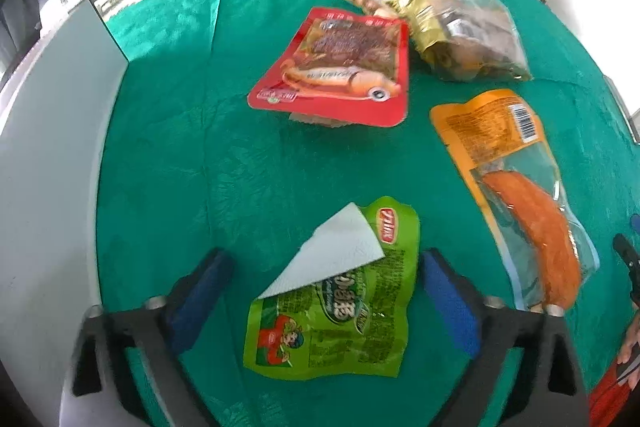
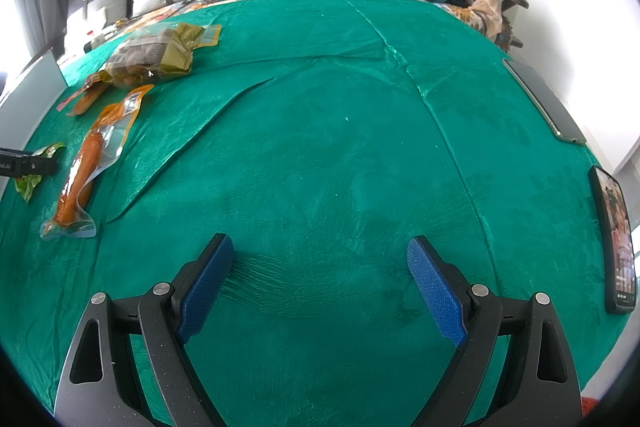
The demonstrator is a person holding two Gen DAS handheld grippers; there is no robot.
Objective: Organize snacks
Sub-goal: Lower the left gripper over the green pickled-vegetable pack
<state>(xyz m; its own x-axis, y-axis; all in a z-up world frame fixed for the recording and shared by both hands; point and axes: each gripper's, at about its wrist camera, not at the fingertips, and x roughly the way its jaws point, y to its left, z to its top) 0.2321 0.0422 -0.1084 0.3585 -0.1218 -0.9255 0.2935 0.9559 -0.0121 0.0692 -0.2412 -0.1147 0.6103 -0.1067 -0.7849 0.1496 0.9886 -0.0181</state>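
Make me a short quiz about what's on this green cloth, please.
1. True or false: a white paper napkin lies partly over the green packet.
2. Which packet lies between the left gripper fingers? A red, B green, C orange.
3. What lies between the right gripper fingers?

Key: 1 true. 2 B; fingers apart, not touching it. 3 Only bare green cloth.

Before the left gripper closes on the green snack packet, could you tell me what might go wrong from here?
1. A white paper napkin lies over the green packet, so the open left gripper may pinch both together.
2. The packet lies flat on the wrinkled green cloth, so the fingers may snag cloth.
3. The sausage pack lies close beside; a sideways sweep could nudge it.
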